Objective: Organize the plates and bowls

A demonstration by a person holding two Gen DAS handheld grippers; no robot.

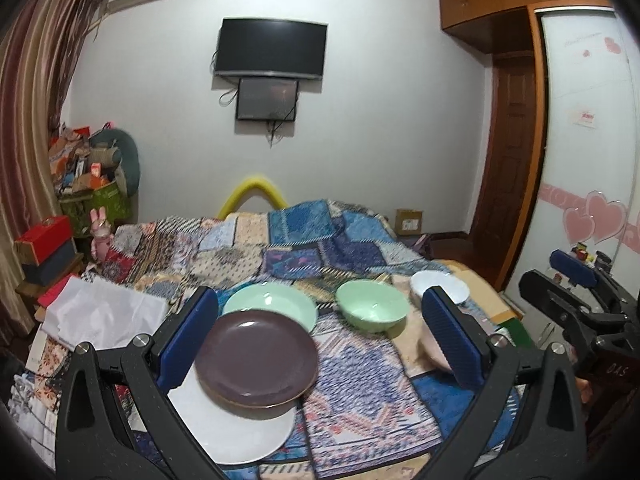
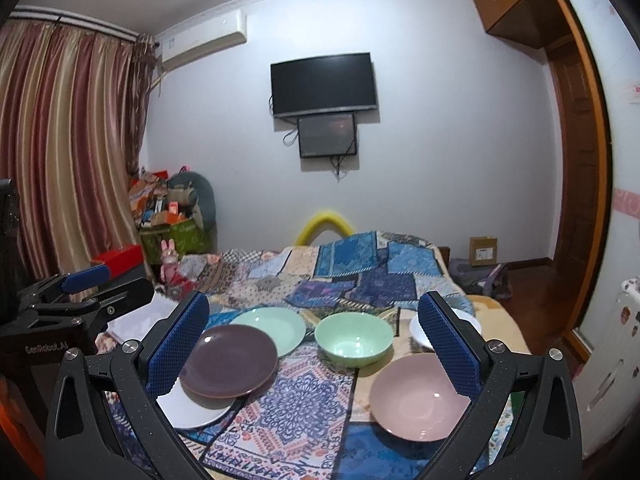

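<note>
**A:** On the patchwork bedspread (image 2: 352, 276), foreground: what is laid out before you?

**B:** A brown plate (image 2: 229, 361) overlapping a white plate (image 2: 192, 410); a green plate (image 2: 276, 326) just behind them; a green bowl (image 2: 353, 338) at centre; a pink plate (image 2: 416, 398) at the near right; a white bowl (image 2: 420, 330) behind it, partly hidden by your right tool's fingertip.

**A:** And the tongs?

**B:** Both spread wide and carrying nothing; your left gripper (image 1: 320, 344) hangs over the brown plate; your right gripper (image 2: 314, 350) frames the green bowl and the pink plate.

**A:** Which step is in hand?

**B:** Probably the first pick; nothing looks properly stacked yet, since the brown plate sits off-centre on the white one.

**A:** How should you do it well?

**B:** Take the brown plate by its rim, one pad above and one below; approach low, since the quilt is soft and a rim may sink as you press; centre it on the white plate; then gather the green and pink plates onto the same pile, and nest the bowls apart from the plates.

**A:** The hazard?

**B:** Glazed rims are likely slippery; a shallow pinch could let a plate tip.
</note>
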